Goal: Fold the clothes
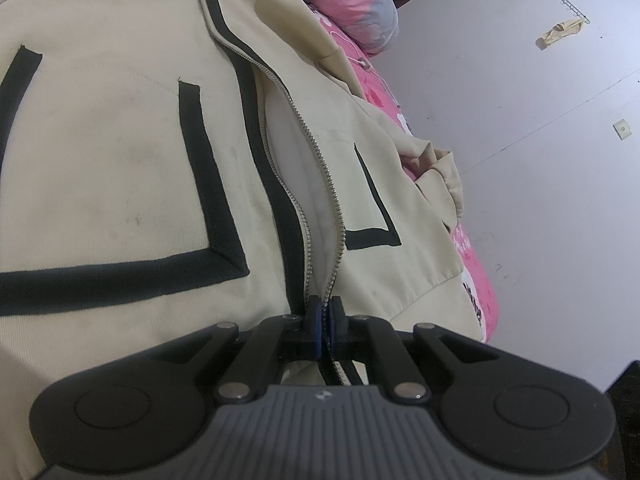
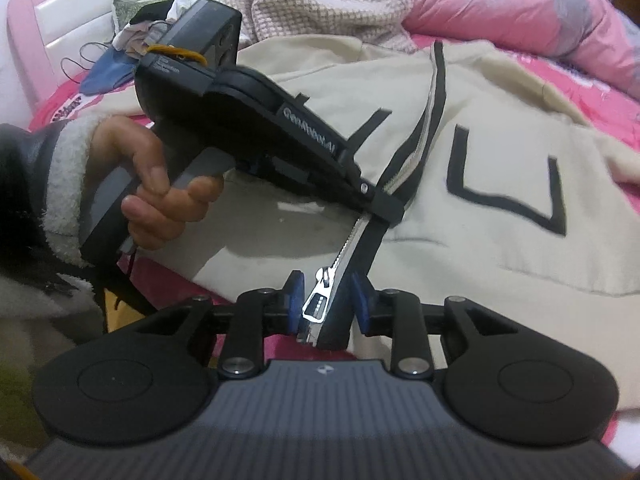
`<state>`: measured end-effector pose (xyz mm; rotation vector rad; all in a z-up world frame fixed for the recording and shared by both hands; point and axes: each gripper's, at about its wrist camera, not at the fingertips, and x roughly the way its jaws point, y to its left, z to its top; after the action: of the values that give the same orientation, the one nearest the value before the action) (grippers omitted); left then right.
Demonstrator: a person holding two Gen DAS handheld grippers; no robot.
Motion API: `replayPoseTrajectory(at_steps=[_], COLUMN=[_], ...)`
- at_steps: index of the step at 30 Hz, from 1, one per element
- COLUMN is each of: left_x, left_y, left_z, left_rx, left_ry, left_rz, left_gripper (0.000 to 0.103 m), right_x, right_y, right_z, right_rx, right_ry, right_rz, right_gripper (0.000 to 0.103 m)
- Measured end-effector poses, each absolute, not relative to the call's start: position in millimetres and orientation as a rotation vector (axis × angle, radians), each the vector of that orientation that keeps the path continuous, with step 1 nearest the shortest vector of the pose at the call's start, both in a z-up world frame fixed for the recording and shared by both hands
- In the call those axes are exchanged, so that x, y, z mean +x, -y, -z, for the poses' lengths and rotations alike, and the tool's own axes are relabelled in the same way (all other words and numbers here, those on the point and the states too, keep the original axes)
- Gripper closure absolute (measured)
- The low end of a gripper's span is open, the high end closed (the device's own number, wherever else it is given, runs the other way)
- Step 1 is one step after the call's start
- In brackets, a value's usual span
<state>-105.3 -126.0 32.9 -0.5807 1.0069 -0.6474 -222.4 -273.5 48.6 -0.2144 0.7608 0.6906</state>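
Cream fleece with black tape trim, the jacket (image 1: 120, 168) lies front-up on a pink bed (image 2: 600, 92), its metal zip (image 1: 316, 168) undone most of the way so the two front edges gape over a pale lining. Nearest the right wrist camera, the right gripper (image 2: 326, 304) stands apart around the silver zip pull (image 2: 318, 300) at the hem, while the left gripper (image 1: 322, 320), held in a hand (image 2: 160, 196), is clamped on the zip edge just above. Beyond lie a pink quilt (image 2: 520, 8) and a waffle-knit heap (image 2: 320, 0).
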Motion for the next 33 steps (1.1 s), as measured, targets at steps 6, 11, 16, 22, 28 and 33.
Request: replayPoseTrajectory(at_steps=[6, 11, 16, 22, 28, 33], left_x=[-104, -104, -104, -105, -106, -106], left_y=[129, 124, 123, 122, 123, 123], left_z=[-33, -33, -33, -34, -35, -35], left_rx=[-0.581, -0.577, -0.575, -0.571, -0.566, -0.566], left_ry=[-1.007, -1.009, -1.010, -1.009, -1.008, -1.008], left_rz=[0.644, 0.653, 0.652, 0.649, 0.647, 0.646], left_gripper=[0.098, 0.098, 0.098, 0.098, 0.098, 0.098], right_x=[-226, -222, -222, -235, -227, -220], right_y=[267, 266, 267, 259, 262, 267], right_z=[-49, -40, -40, -43, -42, -41], right_rx=[-0.271, -0.271, -0.264, -0.372, -0.312, -0.240], right_ry=[-0.740, -0.780, -0.787, -0.754, -0.788, -0.820], right_rz=[-0.687, -0.682, -0.686, -0.694, -0.678, -0.686], right_gripper=[0.078, 0.078, 0.082, 0.090, 0.089, 0.090])
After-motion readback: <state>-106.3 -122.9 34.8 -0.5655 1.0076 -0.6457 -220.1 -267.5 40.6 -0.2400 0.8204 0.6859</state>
